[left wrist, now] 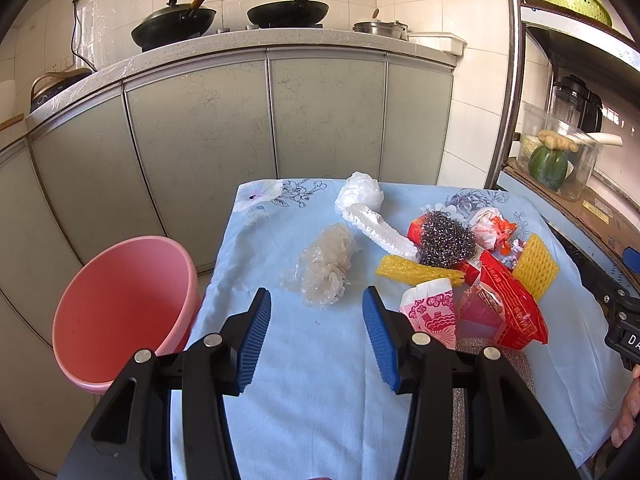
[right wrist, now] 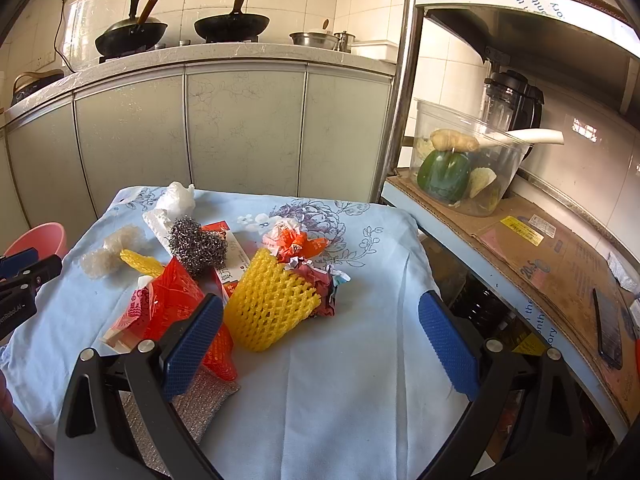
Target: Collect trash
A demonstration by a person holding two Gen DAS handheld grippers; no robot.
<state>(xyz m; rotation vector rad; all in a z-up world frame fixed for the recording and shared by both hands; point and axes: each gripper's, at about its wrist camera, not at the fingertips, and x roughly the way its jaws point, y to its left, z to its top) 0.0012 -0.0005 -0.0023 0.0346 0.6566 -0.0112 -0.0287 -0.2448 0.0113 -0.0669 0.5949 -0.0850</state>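
A tabletop (left wrist: 304, 380) draped in a pale blue floral cloth carries the trash, with one pink bucket (left wrist: 120, 304) standing just off its left edge.

Left tongs (left wrist: 316, 320): jaws apart, nothing between them, hovering above the near part of the cloth. Just beyond them lies one crumpled clear plastic wad (left wrist: 324, 268).

Right tongs (right wrist: 320, 332): jaws spread wide and empty, over the near right part of the cloth, directly before one yellow foam net (right wrist: 272, 304).

Counted in the pile: two yellow foam nets, the second (left wrist: 416, 272) lying flat farther left; one white foam net (left wrist: 380, 232); one white plastic bag (left wrist: 360, 192) at the far edge; one steel wool scourer (left wrist: 446, 240); one red wrapper (left wrist: 512, 308); one pink patterned paper packet (left wrist: 432, 312); one orange-and-white crumpled wrapper (left wrist: 492, 228); one silvery scouring cloth (right wrist: 200, 404) at the near edge.

Two woks stand on the far counter.
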